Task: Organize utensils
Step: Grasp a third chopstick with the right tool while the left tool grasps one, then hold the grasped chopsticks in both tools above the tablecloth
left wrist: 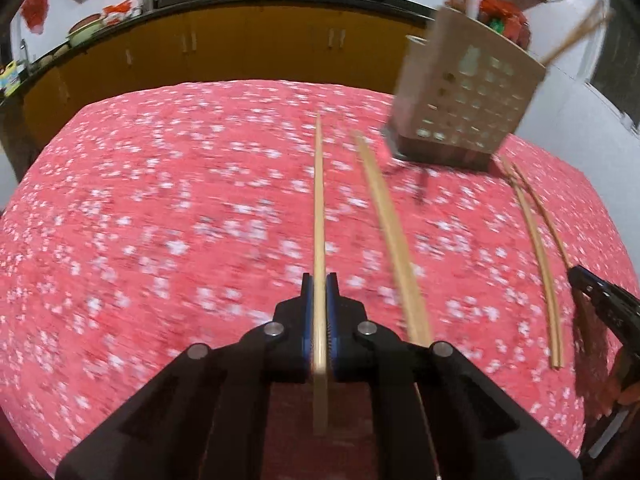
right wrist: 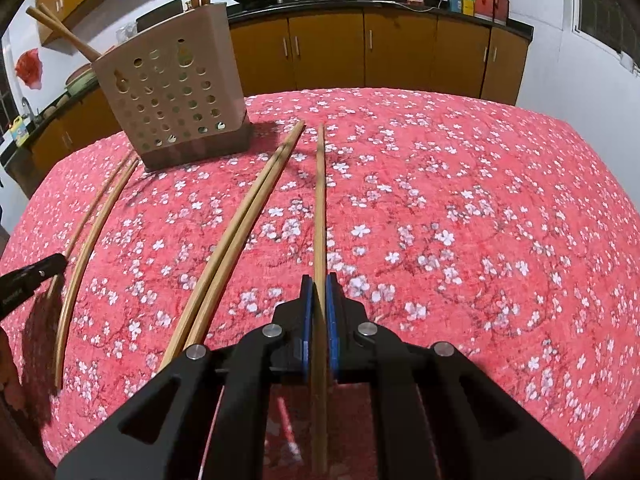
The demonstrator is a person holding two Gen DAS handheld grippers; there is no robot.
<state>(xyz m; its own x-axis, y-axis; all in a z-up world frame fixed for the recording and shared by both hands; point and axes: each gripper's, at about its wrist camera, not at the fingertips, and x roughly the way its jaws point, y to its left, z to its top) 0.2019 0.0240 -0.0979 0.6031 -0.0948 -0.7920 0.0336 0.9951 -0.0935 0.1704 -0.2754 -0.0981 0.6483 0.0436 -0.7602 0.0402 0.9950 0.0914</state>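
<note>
My left gripper (left wrist: 319,286) is shut on a long wooden chopstick (left wrist: 319,200) that points forward over the red floral tablecloth (left wrist: 160,200). My right gripper (right wrist: 319,286) is shut on another wooden chopstick (right wrist: 320,208). A beige perforated utensil holder (left wrist: 464,104) stands at the far right in the left wrist view and at the far left in the right wrist view (right wrist: 172,92), with several chopsticks standing in it. A pair of chopsticks (right wrist: 236,236) lies left of my right gripper. Another pair (right wrist: 88,240) lies further left; it also shows in the left wrist view (left wrist: 540,256).
The other gripper's black tip shows at the right edge of the left view (left wrist: 600,300) and at the left edge of the right view (right wrist: 32,276). Yellow kitchen cabinets (right wrist: 360,52) with woks on the black counter stand behind the table.
</note>
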